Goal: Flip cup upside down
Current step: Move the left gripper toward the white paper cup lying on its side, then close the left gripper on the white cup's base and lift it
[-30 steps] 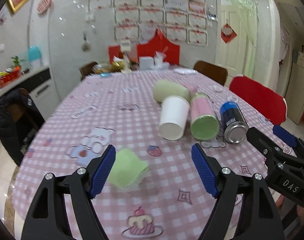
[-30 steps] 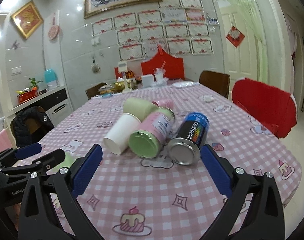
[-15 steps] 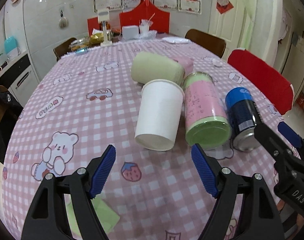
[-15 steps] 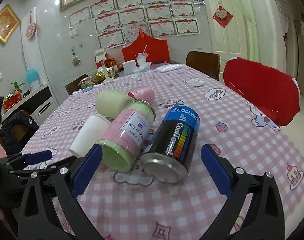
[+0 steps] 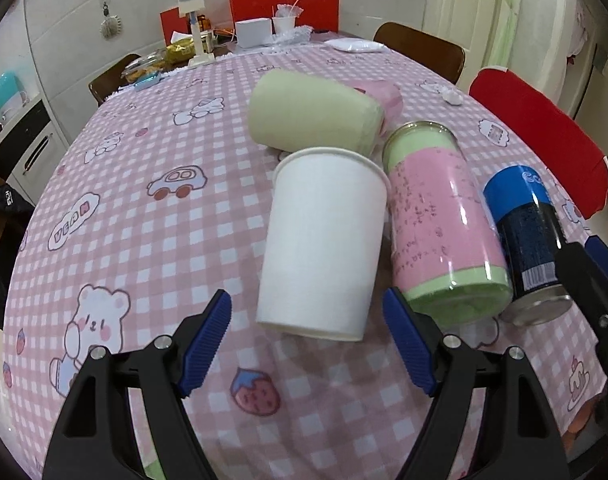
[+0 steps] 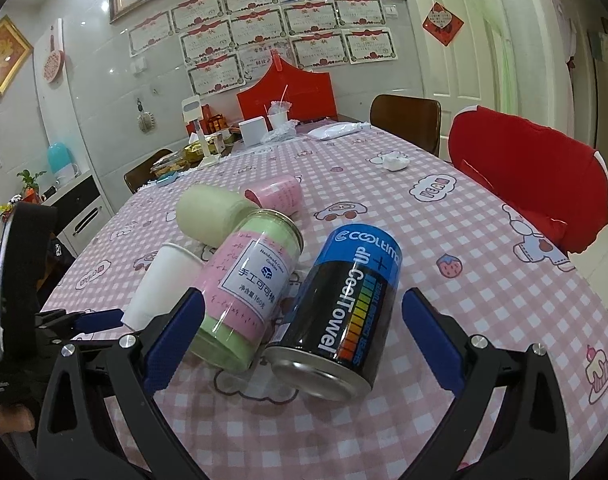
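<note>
A white paper cup lies on its side on the pink checked tablecloth, base toward me, rim pointing away. My left gripper is open, its blue pads either side of the cup's base, just short of it. The cup also shows in the right wrist view, partly hidden behind a pink-and-green jar. My right gripper is open and empty, with a blue-and-black can lying between its fingers, not touched.
The jar and the can lie right of the cup. A pale green cup and a pink cup lie behind it. Red chair at the right edge. Clutter at the table's far end.
Both grippers have moved forward toward the lying objects. The white cup now sits just ahead of my left pads, and the can between my right fingers. The green paper has left the view.
</note>
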`<state>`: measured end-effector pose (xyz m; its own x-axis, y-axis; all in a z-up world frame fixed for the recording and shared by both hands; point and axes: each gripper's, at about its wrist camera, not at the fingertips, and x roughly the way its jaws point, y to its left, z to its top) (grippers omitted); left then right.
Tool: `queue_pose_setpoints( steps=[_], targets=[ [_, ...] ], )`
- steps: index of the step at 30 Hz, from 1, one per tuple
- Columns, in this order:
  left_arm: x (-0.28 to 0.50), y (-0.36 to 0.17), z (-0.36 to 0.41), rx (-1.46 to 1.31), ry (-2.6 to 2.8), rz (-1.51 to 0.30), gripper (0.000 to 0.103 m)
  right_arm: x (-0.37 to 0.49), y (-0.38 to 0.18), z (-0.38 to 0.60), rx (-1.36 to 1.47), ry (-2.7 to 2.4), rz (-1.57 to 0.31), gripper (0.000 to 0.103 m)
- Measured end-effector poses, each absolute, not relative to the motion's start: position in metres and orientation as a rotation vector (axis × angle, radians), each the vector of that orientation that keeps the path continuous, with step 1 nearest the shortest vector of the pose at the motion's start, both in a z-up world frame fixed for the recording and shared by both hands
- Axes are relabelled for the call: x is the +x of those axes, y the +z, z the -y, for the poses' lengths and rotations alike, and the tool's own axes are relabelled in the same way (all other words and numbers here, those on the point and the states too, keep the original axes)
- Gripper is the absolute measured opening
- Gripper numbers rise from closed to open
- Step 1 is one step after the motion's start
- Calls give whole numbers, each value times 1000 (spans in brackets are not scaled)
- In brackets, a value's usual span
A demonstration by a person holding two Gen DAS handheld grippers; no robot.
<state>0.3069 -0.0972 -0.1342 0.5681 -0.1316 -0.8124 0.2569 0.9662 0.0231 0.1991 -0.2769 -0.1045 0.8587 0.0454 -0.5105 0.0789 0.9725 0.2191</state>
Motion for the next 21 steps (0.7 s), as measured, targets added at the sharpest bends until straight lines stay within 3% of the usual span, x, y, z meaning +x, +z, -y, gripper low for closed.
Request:
queue_pose_setpoints(
  steps=[3,4,21],
  targets=[
    [312,-141,101,171,-228,-955,74,201,-105,279,245,-19,-545,95],
    [313,-143,102,169,-231,-959,59,201,-106,279,248,-17,-547,95],
    [237,-126,90,99,-273,-929,57,166,-102,268,227,-22,-569,95]
  ],
)
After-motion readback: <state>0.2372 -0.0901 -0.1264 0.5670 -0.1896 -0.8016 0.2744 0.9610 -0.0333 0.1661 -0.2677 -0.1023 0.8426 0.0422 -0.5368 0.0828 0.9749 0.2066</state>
